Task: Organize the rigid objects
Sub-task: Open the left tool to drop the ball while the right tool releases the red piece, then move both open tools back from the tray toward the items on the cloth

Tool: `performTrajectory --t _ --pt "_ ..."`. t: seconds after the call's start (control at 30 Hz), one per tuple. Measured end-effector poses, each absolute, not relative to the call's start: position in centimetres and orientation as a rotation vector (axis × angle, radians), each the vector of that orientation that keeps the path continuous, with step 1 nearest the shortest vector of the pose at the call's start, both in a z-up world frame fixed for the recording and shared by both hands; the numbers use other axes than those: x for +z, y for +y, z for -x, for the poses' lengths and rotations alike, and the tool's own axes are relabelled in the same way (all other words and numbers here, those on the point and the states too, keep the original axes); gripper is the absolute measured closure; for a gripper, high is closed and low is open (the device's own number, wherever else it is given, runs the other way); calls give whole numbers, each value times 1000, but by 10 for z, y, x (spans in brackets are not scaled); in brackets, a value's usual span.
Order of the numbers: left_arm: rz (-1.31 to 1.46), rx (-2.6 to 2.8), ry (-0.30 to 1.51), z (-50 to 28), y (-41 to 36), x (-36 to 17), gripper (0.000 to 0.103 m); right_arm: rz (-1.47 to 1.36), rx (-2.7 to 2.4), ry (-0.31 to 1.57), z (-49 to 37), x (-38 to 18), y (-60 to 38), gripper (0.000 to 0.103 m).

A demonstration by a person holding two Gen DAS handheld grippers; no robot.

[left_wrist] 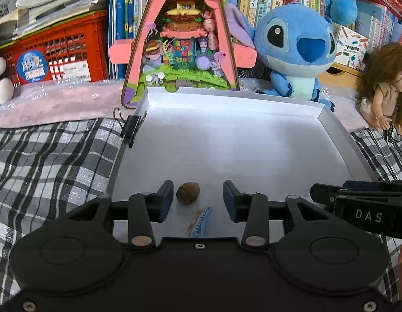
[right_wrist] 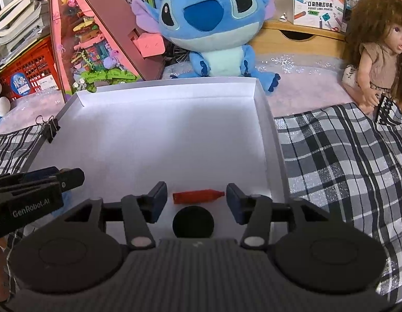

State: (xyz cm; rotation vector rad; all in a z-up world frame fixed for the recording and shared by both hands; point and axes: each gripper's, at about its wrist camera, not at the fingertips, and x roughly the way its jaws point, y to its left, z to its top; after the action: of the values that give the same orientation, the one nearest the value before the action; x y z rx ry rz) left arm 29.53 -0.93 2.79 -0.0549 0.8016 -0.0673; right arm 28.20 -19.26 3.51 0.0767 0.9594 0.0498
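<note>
Nearest you in the left wrist view, your left hand-held gripper [left_wrist: 198, 197] tilts down over the near edge of one white tray [left_wrist: 226, 140]. Its jaws stand apart, gripping nothing. One brown nut [left_wrist: 188, 193] lies on the tray floor between the fingertips, just beside the left pad without clearly touching it. One blue toothed clip [left_wrist: 199, 223] lies nearer still, partly hidden by the gripper body.

Your right hand-held gripper [right_wrist: 197, 199] also tilts down, jaws parted and empty. One red crayon-like piece [right_wrist: 198, 196] lies crosswise between the pads, touching neither. One black disc [right_wrist: 193, 222] sits just nearer than it. One binder clip [right_wrist: 50, 128] grips the tray's left wall.
</note>
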Motion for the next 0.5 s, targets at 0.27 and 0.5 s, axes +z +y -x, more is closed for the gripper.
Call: performTrajectory --t 0.27,0.5 --pt "26 -83 751 -272 -11 43 50 -47 73 906 -267 50 -192 26" --pt "35 -107 718 -243 -6 53 47 -57 104 861 -248 64 -196 19"
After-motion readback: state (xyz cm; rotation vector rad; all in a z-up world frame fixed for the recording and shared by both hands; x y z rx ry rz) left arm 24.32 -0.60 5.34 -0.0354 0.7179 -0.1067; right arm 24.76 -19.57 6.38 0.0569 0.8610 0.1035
